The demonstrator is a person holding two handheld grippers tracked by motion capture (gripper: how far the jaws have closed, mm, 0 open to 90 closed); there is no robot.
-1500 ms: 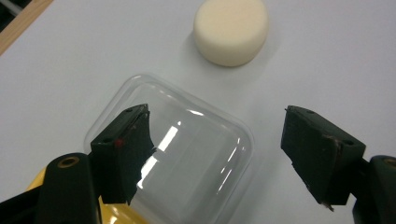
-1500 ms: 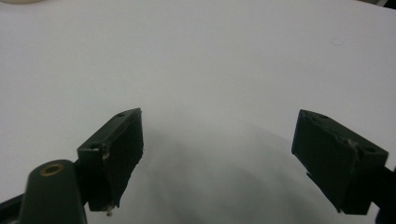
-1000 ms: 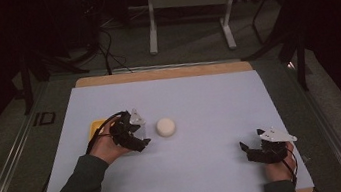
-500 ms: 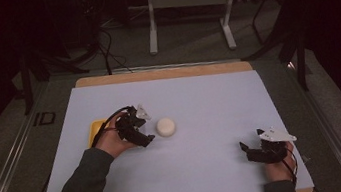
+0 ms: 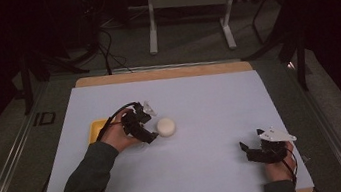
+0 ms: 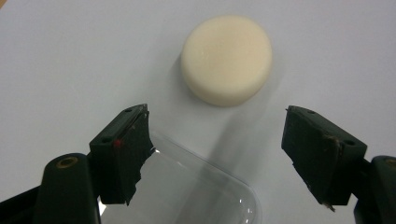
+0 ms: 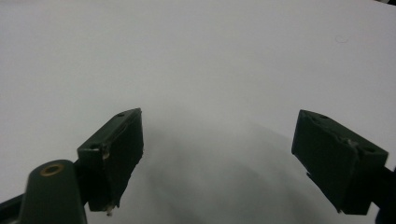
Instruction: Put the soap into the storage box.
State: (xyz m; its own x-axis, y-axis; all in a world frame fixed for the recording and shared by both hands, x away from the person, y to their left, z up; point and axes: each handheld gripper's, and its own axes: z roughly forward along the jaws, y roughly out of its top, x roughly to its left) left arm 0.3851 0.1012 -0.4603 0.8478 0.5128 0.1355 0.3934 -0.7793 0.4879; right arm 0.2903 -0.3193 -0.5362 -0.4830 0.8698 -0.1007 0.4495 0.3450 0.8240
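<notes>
A round cream-coloured puck (image 5: 165, 126) lies on the white sheet (image 5: 199, 102), left of centre. My left gripper (image 5: 149, 133) stands open just left of it, jaws spread wide and aimed at it. In the left gripper view the puck (image 6: 227, 59) sits a little beyond the open left gripper (image 6: 217, 154), untouched. A clear plastic piece (image 6: 187, 191) shows low between the jaws. My right gripper (image 5: 248, 149) rests near the front right of the sheet, open. In the right gripper view the right gripper (image 7: 219, 158) has only bare sheet between its jaws.
A yellow flat thing (image 5: 96, 130) lies behind my left hand near the sheet's left side. The sheet covers a wooden board (image 5: 165, 72). Cables (image 5: 113, 58) and a stand's white legs (image 5: 188, 18) are on the floor beyond the table.
My left gripper has moved right and slightly forward, closing in on the puck. The right gripper has stayed where it was.
</notes>
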